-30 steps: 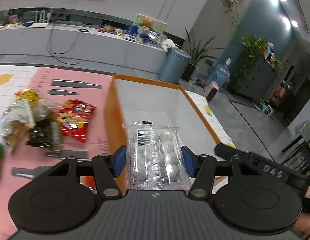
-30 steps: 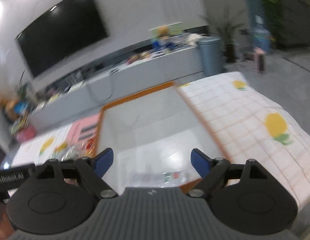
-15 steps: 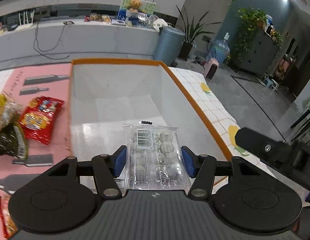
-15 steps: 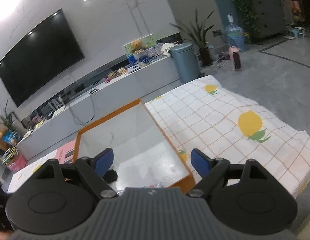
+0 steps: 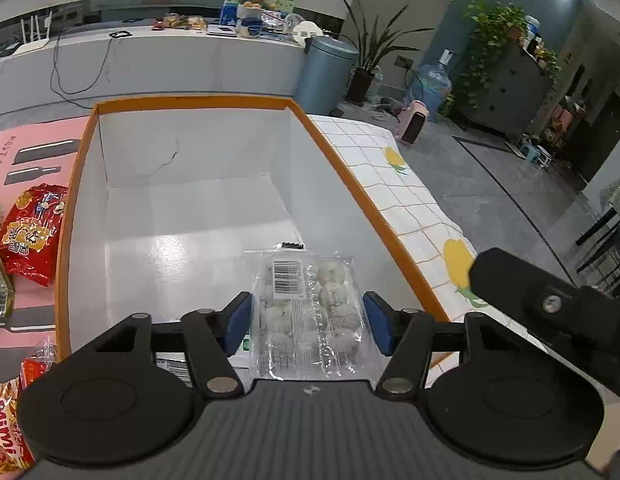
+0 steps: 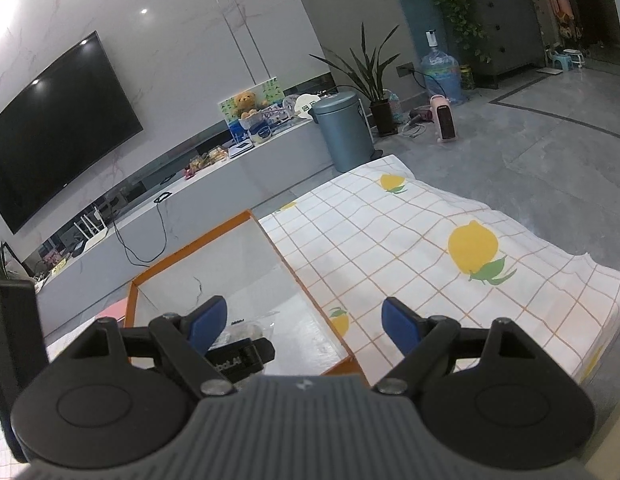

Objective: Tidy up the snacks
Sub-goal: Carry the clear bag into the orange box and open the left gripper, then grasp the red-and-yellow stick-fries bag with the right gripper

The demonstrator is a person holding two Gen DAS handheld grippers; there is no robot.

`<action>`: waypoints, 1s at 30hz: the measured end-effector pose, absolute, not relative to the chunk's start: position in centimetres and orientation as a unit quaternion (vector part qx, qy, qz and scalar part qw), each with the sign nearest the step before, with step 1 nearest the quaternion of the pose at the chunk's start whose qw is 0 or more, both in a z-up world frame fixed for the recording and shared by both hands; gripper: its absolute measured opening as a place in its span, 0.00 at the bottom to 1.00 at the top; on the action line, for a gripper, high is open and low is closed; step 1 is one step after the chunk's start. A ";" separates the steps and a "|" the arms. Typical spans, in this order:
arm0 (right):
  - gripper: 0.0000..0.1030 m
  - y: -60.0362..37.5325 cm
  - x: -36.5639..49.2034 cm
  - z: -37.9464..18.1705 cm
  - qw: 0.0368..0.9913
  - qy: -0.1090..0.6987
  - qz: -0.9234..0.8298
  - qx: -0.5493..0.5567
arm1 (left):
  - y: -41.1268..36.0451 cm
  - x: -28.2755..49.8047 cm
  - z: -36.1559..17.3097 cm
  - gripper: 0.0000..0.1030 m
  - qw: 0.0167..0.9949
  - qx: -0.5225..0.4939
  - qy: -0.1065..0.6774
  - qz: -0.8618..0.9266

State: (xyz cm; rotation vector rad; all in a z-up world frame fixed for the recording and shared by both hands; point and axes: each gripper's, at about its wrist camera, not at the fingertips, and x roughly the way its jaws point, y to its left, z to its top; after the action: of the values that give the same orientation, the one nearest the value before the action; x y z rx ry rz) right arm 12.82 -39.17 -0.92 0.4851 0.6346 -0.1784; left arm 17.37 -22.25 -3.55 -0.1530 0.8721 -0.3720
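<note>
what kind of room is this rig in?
Most likely a home living room: a wall-mounted TV above a long low media console, potted plants, a water dispenser jug, and a lemon-print tablecloth on the work table.

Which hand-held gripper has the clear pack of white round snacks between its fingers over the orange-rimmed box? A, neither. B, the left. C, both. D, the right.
B: the clear snack pack sits between the left hand-held gripper's blue pads, whose jaws have just been opening, over the orange-rimmed box; the right hand-held gripper is open with nothing between its pads.
</note>
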 end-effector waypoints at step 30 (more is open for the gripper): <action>0.77 -32.5 13.0 -0.2 0.949 0.235 0.038 0.205 | -9.8 9.6 4.3 0.89 0.929 -0.057 0.351 -0.100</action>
State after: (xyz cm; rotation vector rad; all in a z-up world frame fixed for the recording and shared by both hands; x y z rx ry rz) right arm 12.95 -32.52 -0.23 0.4166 0.4785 0.0779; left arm 9.55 -9.75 4.28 -0.1162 0.7199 -0.2050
